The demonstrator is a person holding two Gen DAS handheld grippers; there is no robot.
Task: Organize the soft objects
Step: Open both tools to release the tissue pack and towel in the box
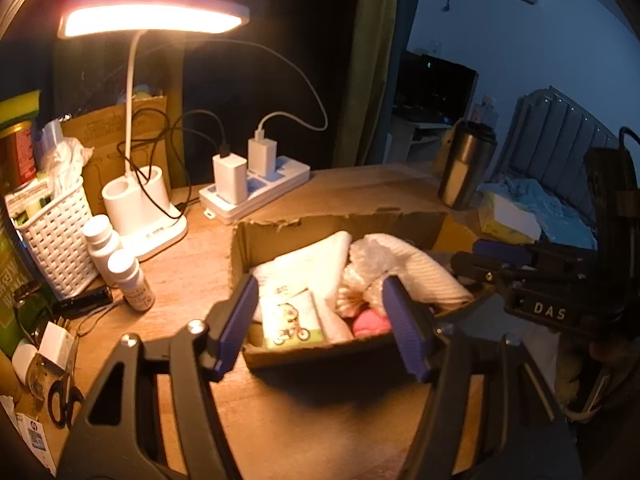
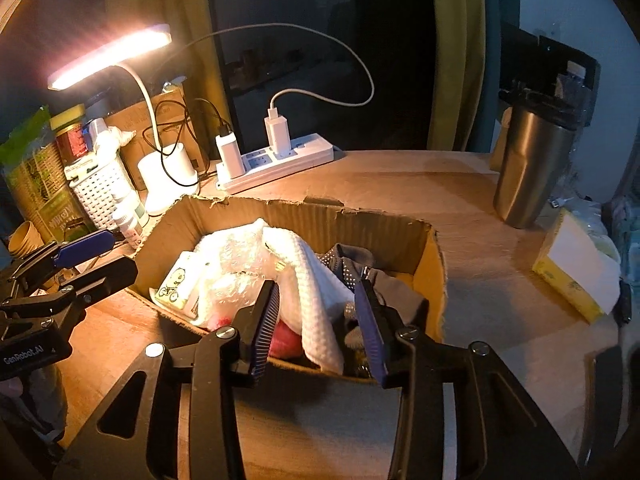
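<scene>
A torn cardboard box (image 2: 434,276) sits on the wooden desk (image 1: 192,256) and holds the soft things: one white waffle-weave towel (image 2: 316,288), one crumpled plastic bag (image 2: 228,264), one pink item (image 1: 370,322) low at the near wall, one grey dotted cloth (image 2: 352,260) and one flat pack printed with a cartoon cyclist (image 1: 290,320). The left gripper (image 1: 320,320) hovers over the box's near edge with its jaws wide apart and nothing between them; the right gripper (image 2: 318,328) hangs over the towel, jaws likewise spread and empty. Behind the box stand one lit desk lamp (image 1: 148,16), one power strip (image 1: 280,184) carrying two white chargers, two white pill bottles (image 1: 102,236) and one white woven basket (image 1: 56,236). One steel tumbler (image 2: 532,160) and one yellow tissue pack (image 2: 576,272) lie to the right, well apart from the box.
</scene>
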